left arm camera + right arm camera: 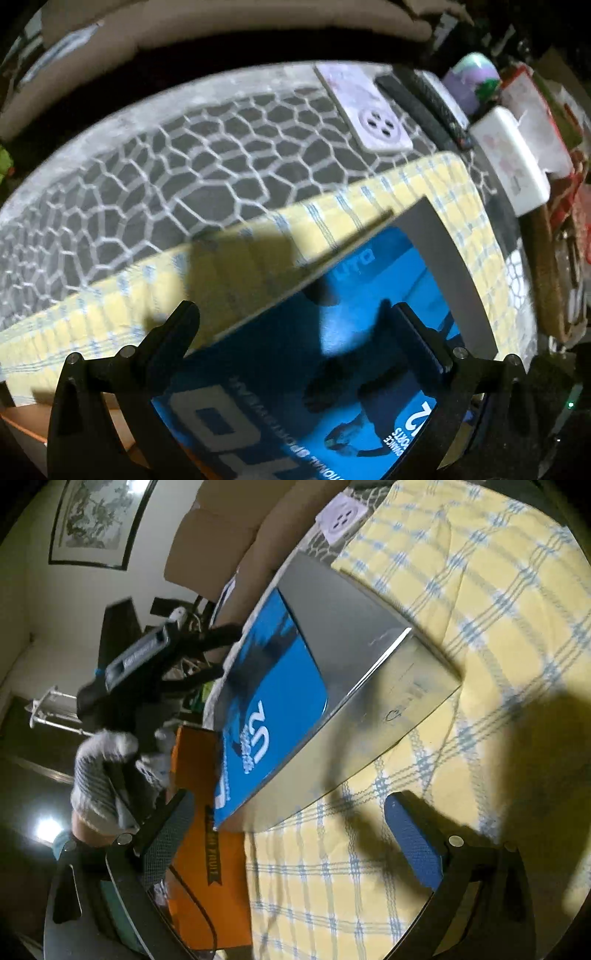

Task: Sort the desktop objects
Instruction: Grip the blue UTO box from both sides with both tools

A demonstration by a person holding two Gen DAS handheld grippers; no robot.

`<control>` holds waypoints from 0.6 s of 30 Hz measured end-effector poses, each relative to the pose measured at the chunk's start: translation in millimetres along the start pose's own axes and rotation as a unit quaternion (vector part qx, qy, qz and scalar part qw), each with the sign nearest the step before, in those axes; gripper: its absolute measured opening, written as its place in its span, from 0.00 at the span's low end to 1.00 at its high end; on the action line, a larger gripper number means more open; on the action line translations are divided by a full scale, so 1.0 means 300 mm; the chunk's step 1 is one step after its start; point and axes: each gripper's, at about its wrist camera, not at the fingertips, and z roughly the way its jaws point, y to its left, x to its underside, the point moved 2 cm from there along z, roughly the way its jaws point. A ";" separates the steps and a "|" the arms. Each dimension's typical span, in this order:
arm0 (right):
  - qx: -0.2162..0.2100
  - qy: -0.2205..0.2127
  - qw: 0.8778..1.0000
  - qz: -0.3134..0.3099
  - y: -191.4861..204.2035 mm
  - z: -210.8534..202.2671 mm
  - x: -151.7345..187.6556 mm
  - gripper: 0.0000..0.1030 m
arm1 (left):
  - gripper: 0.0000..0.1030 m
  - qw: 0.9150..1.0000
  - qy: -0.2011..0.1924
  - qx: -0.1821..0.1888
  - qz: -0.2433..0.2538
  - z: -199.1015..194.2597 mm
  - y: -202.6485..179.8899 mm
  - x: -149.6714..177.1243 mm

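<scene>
Blue-and-silver box on the yellow checked cloth

The box (332, 672), with a blue printed face and glossy silver sides, rests on the cloth (480, 609). Left tool (295, 325) spreads wide over its blue face; right tool (291, 812) hangs open, empty.

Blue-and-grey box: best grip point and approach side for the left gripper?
Probably the near end of the box, across its width, coming along its length as the left gripper already points. Its open fingers straddle that end; the far end rests on the yellow checked cloth.
</scene>
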 end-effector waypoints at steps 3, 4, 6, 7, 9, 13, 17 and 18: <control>-0.004 -0.002 1.000 -0.008 0.003 0.008 -0.019 1.00 | 1.00 1.000 0.008 0.016 0.000 0.007 -0.009 0.008; -0.004 -0.001 1.000 -0.009 0.004 0.010 -0.024 1.00 | 1.00 1.000 0.013 0.023 -0.003 0.009 -0.012 0.013; -0.004 0.000 1.000 -0.010 0.001 0.011 -0.031 1.00 | 1.00 0.999 0.028 0.041 -0.019 0.022 -0.018 0.033; -0.005 -0.001 1.000 -0.009 -0.002 0.008 -0.034 1.00 | 1.00 0.998 0.033 0.048 -0.027 0.025 -0.026 0.044; 0.001 -0.007 1.000 -0.005 -0.014 -0.007 -0.039 1.00 | 1.00 0.997 0.042 0.058 -0.026 0.031 -0.055 0.071; 0.015 -0.021 1.000 -0.003 -0.039 -0.045 -0.039 1.00 | 1.00 0.997 0.054 0.062 -0.016 0.025 -0.108 0.142; 0.051 -0.016 0.998 -0.017 -0.037 -0.063 -0.027 1.00 | 0.99 0.996 0.054 0.068 -0.007 0.000 -0.156 0.221; 0.060 -0.015 0.998 -0.020 -0.035 -0.069 -0.025 1.00 | 0.98 0.996 0.050 0.068 -0.005 -0.010 -0.164 0.235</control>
